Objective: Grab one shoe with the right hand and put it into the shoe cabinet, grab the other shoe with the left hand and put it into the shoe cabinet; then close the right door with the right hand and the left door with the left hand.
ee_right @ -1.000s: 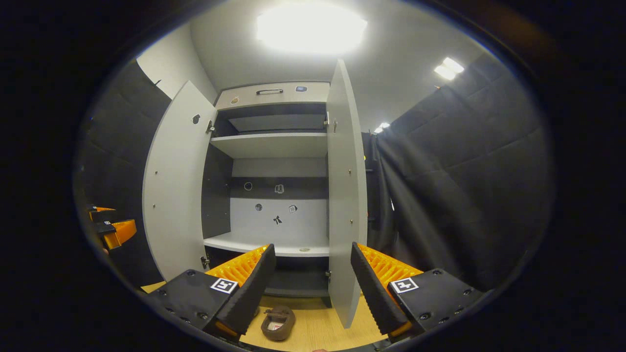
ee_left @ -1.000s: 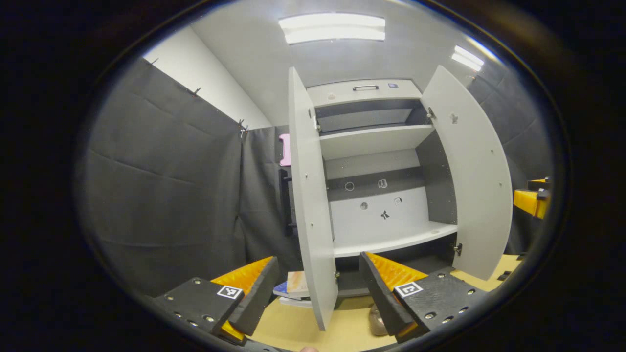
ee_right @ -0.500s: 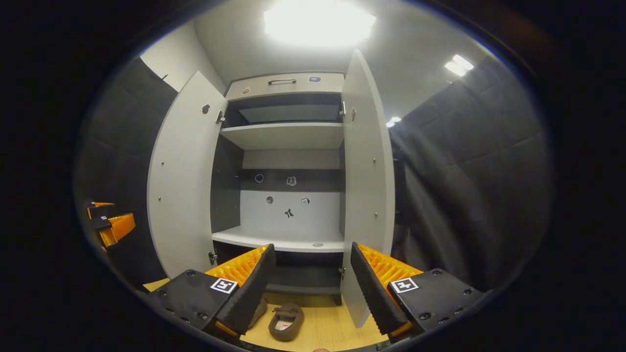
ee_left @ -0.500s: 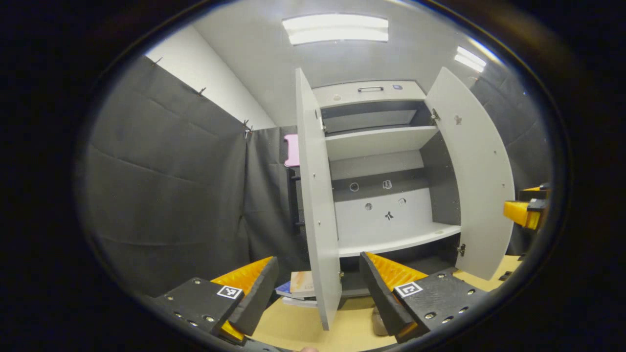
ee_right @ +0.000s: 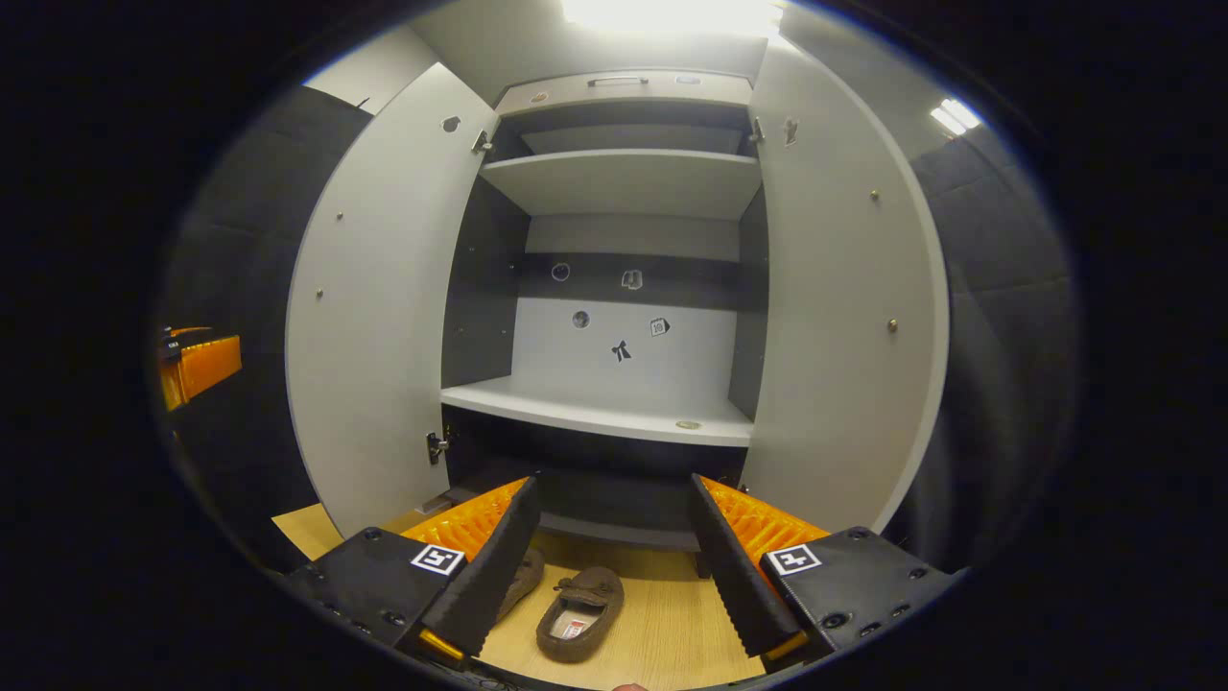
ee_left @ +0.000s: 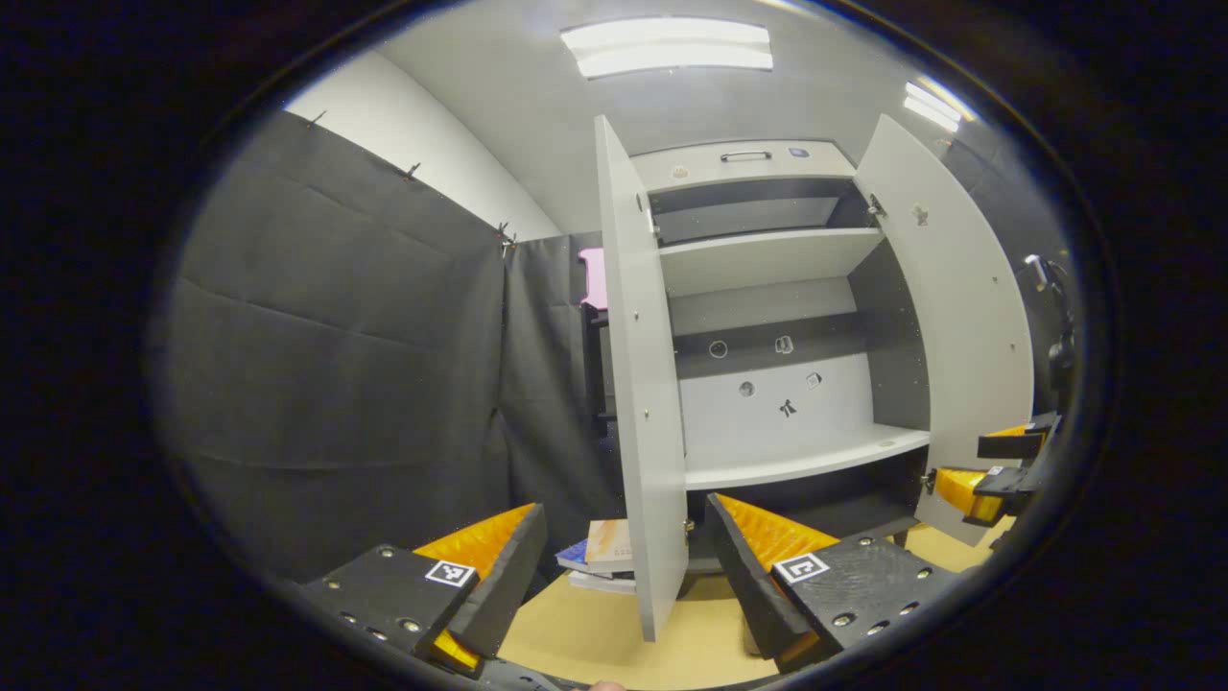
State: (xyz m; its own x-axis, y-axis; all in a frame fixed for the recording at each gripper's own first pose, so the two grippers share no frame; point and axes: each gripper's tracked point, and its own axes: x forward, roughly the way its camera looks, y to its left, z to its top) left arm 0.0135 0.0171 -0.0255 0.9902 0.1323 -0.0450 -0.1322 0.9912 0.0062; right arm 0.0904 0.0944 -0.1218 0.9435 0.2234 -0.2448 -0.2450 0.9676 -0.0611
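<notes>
Left tongs (ee_left: 619, 566), left gripper view: released, fingers spread wide with nothing between them, held low in front of the shoe cabinet (ee_left: 758, 168). Left door (ee_left: 641, 384) stands open, seen nearly edge-on, its lower edge between the two fingers in this view. Right door (ee_left: 969, 317) also open, swung outward. Upper shelf (ee_left: 767, 259) and lower shelf (ee_left: 806, 461) are bare; a few small stickers on the back panel. Books (ee_left: 604, 552), a small stack, lie on the wooden floor (ee_left: 595, 638) just left of the left door's foot. A brown shape, partly hidden behind the right finger, sits low on the floor; cannot tell what it is from here. Right tongs (ee_left: 993, 470) visible at the far right edge, near the foot of the right door; jaws apart.

Right tongs (ee_right: 614, 566), right gripper view: released, fingers wide apart and gripping nothing, pointing down toward the floor in front of the cabinet (ee_right: 624, 91). Both doors open: left door (ee_right: 374, 317), right door (ee_right: 844, 326). Shelves inside are bare. Brown slipper (ee_right: 580, 614) lies on the wooden floor (ee_right: 672, 624) before the cabinet base, between the two fingers in this view, not touched by either. Second slipper (ee_right: 523, 576) just to its left, mostly hidden behind the left finger. Left tongs (ee_right: 197, 365) appear at the far left edge, beyond the left door; cannot tell their state from this view.
</notes>
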